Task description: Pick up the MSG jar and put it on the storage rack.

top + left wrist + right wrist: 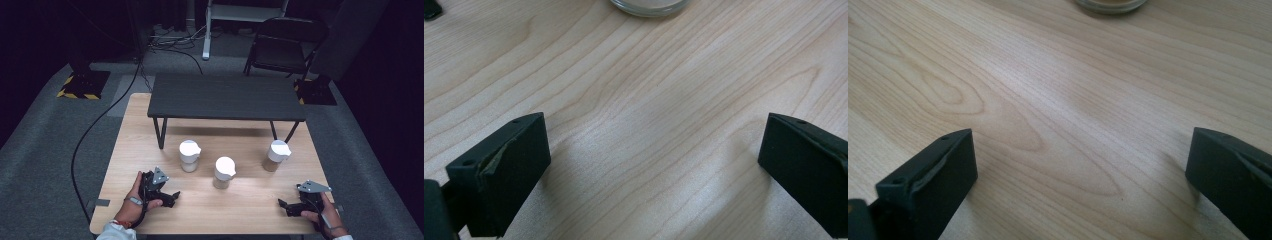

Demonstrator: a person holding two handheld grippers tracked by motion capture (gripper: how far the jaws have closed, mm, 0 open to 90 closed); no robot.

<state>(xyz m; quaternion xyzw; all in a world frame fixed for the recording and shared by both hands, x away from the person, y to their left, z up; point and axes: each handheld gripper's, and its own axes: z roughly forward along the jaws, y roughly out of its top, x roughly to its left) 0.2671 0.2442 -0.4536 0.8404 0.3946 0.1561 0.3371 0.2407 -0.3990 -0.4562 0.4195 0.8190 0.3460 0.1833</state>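
Both grippers rest on the near table edge, jaws spread, empty — the left gripper [172, 198] lies nearer the upright middle jar [223, 172], far-right of it.

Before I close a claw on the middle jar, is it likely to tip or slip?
The middle jar stands upright and taller than it is wide, so a push near its white lid could tip it. Its wall looks like clear glass, probably smooth and breakable, so grip gently. It seems partly filled with something tan, which may keep the weight low. Both claws are open and apart from it.
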